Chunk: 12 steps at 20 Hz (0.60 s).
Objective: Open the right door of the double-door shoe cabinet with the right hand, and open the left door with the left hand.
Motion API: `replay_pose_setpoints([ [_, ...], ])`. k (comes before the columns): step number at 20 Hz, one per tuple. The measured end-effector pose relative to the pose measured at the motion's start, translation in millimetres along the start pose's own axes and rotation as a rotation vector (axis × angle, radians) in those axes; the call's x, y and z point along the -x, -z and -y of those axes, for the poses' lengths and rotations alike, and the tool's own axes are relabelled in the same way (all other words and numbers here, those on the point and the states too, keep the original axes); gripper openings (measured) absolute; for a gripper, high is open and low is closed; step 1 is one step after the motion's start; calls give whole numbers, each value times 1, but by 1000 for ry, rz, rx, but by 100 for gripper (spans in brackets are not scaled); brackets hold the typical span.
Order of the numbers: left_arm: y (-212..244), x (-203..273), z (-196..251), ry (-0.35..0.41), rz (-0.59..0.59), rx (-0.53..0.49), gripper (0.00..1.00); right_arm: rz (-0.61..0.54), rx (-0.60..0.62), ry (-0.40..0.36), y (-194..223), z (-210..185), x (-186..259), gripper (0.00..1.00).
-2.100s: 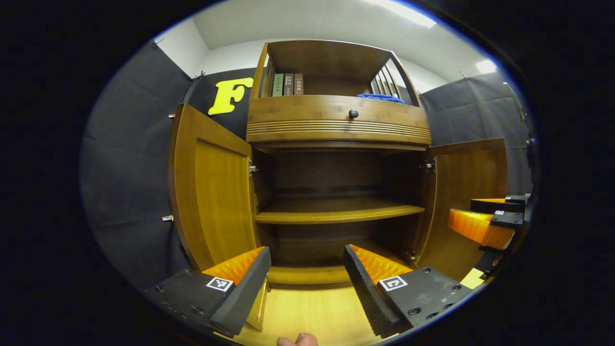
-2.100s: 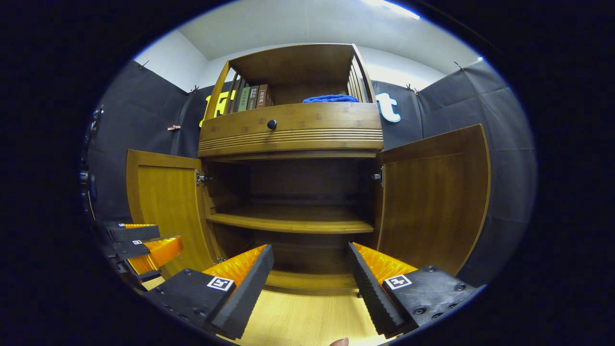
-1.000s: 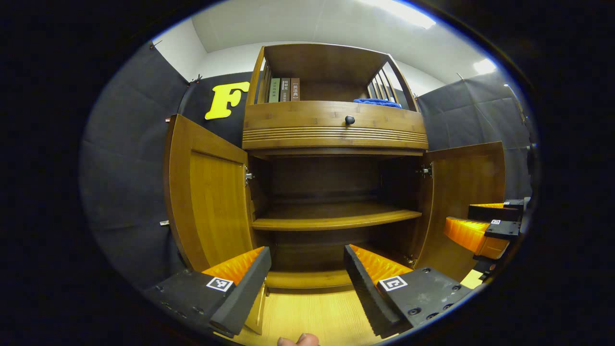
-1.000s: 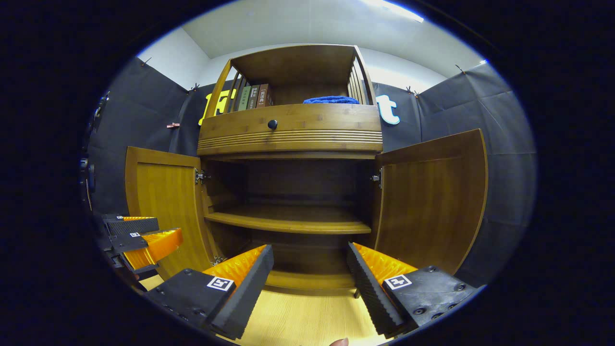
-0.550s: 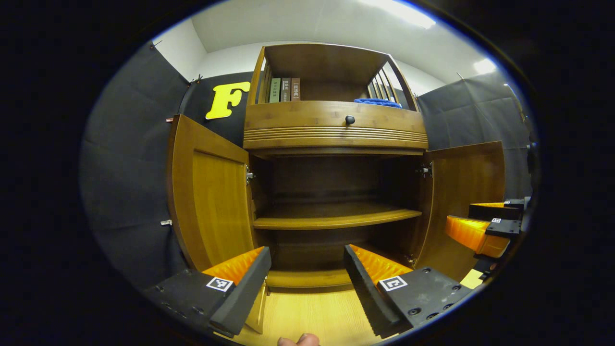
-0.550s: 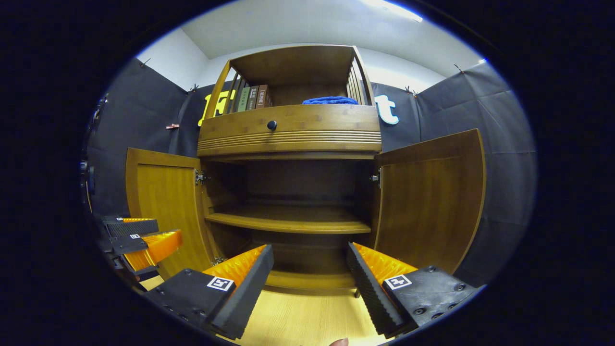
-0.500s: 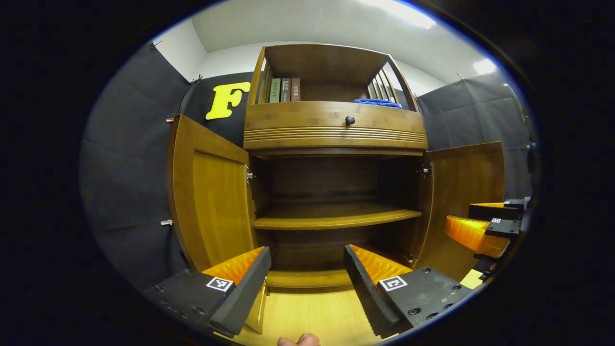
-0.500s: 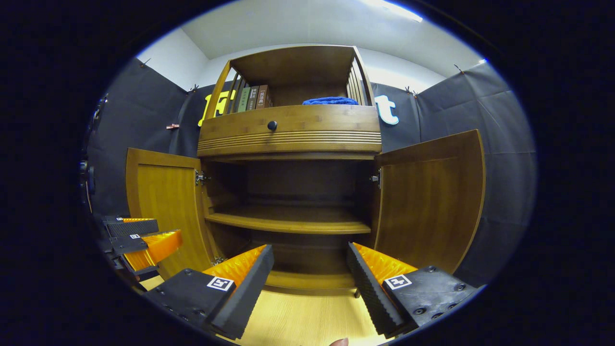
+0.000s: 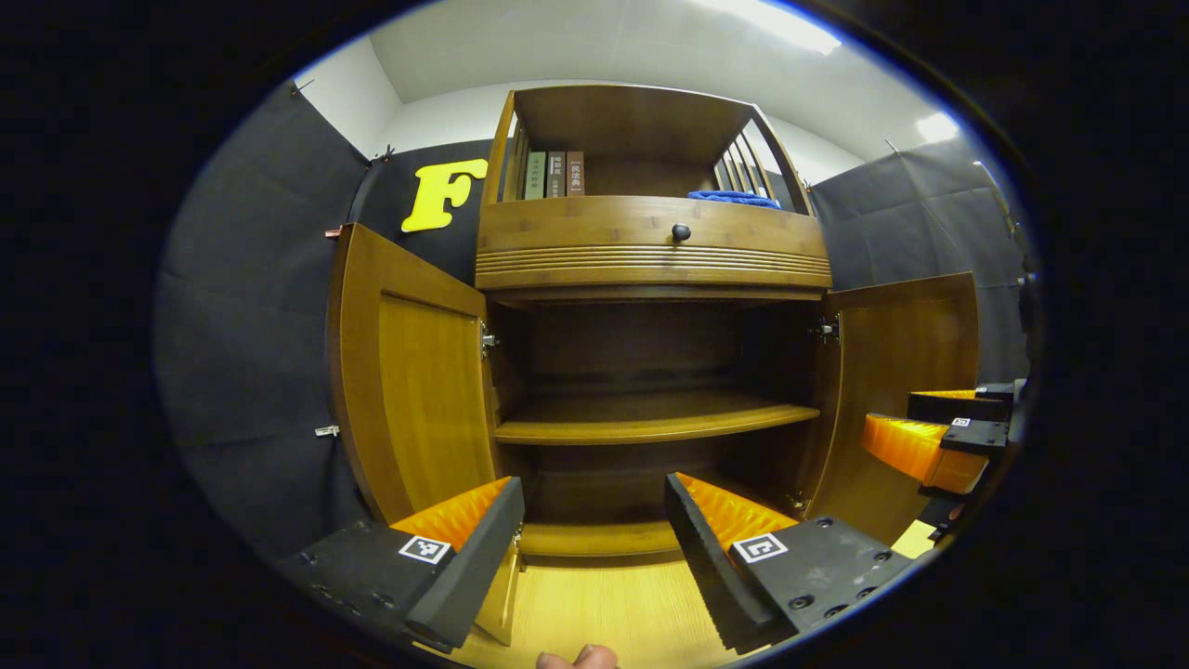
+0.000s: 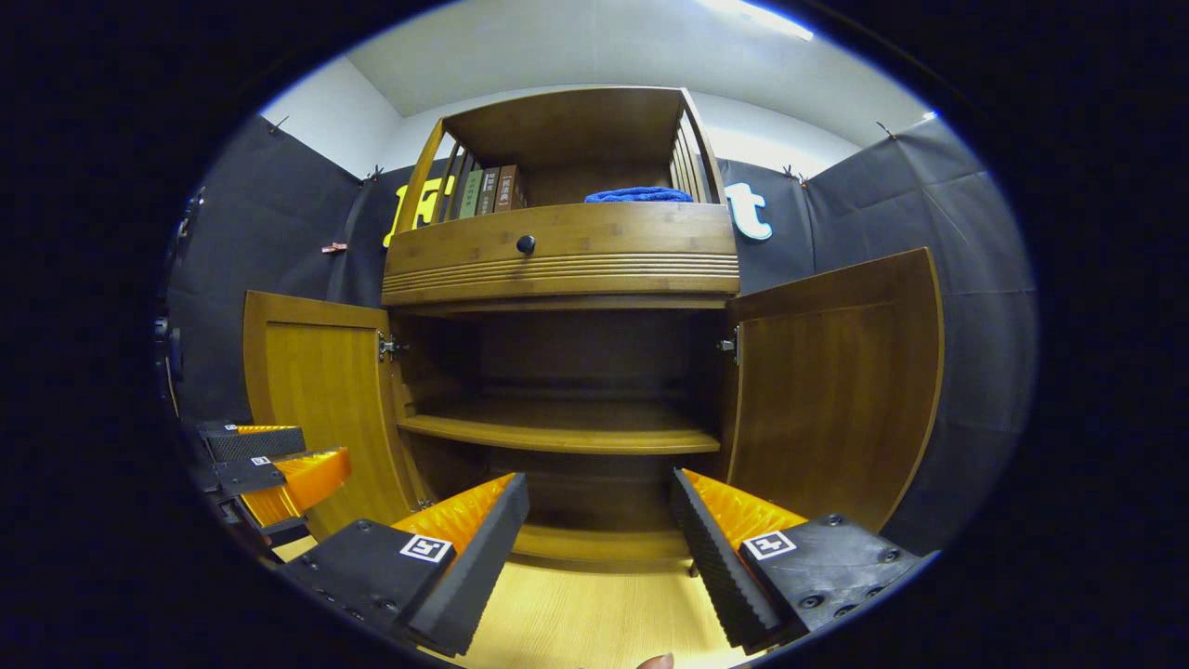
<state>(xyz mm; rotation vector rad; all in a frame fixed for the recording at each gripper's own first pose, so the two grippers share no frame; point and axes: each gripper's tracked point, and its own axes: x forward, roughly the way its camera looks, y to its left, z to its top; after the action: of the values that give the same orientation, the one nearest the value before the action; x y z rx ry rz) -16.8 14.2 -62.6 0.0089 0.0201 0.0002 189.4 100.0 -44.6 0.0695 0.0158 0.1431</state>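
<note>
- The shoe cabinet [image 9: 650, 269] stands in front, with the left door [image 9: 409, 381] and the right door [image 10: 836, 381] both swung wide open.
- The left gripper [image 9: 594, 548] has its jaws wide apart and holds nothing.
- The right gripper [image 10: 599, 548] also has its jaws wide apart and empty, near the cabinet's bottom.
- Inside, one shelf [image 10: 557, 429] is bare.
</note>
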Motion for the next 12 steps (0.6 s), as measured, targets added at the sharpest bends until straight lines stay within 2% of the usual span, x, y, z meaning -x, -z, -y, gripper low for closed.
replay_pose_setpoints([
  [3,-3,-1,2,-9,11,-2,97,9,-2,-18,-2,-3,-2,96],
  [4,-4,-1,4,-8,15,-3,92,12,0,-24,-2,-3,-2,98],
  [6,-6,1,5,-16,14,-5,94,17,-5,-32,-4,-3,-2,96],
  [7,-7,1,6,-17,14,-7,92,19,-12,-33,-4,-3,-3,96],
  [10,-9,0,13,-13,14,-9,95,25,-15,-35,-6,-4,-4,100],
  [12,-9,-1,18,-11,13,-10,92,30,-6,-32,-6,-1,-5,98],
])
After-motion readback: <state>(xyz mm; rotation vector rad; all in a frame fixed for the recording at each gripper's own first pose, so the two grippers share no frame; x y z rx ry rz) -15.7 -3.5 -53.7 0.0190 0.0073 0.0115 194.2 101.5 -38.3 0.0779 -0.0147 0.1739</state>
